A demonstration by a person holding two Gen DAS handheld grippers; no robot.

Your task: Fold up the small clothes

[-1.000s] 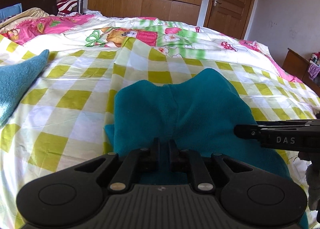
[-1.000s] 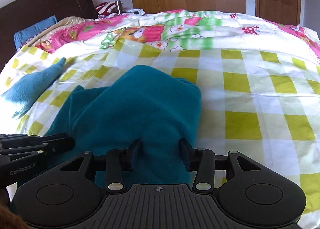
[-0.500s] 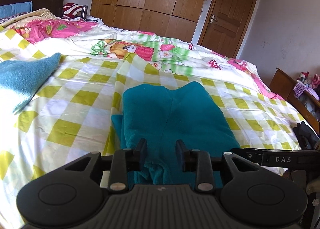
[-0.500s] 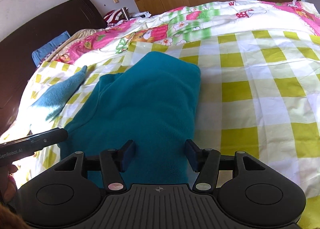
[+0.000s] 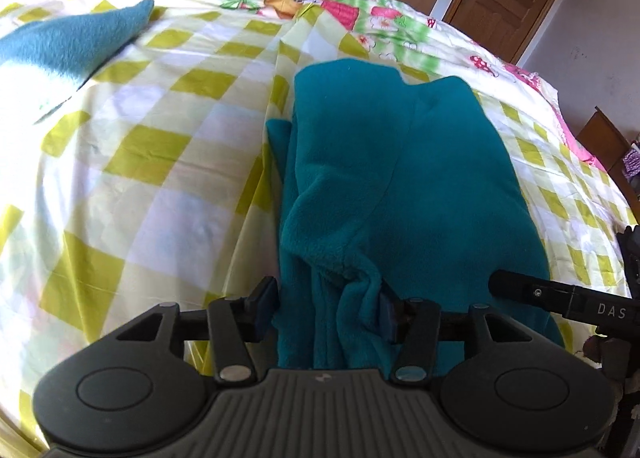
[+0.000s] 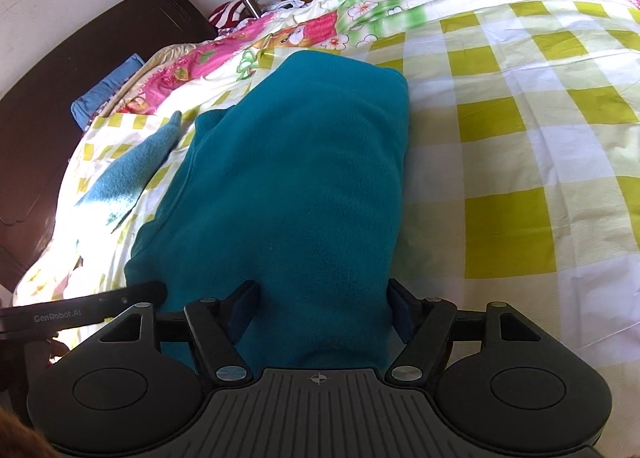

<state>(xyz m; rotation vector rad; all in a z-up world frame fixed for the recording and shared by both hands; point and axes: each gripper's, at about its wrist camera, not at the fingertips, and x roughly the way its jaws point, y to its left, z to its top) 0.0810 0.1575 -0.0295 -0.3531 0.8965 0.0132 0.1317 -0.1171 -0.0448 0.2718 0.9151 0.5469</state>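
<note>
Teal fleece garment [image 5: 384, 178] lies on the bed's checked sheet [image 5: 152, 146], already doubled over, w/ its near hem bunched right at both claws. Long axis runs straight away from the grippers toward the patterned quilt [image 6: 360, 6] at the far side; far end is the rounded one, near end is the loose, rumpled one. Left gripper [image 5: 326, 304]: jaws opening, gathered near-left folds sit between the pads but aren't pinched, so released. Right gripper [image 6: 322, 308]: jaws opening too, near-right hem between the pads, cloth looks slack, also released. So the garment lies directly ahead of each claw, left claw on its left edge, right claw on its right edge, neither nearer than the other as far as I can tell. Right gripper's finger shows at the right edge of the left view, approx level w/ the hem. A second, lighter blue cloth [image 5: 68, 42] lies well apart to the left, near the headboard [image 6: 60, 98]. My read: next move hinges on that lengthwise axis, i.e. any further fold would go across it, near end carried toward far end.
</note>
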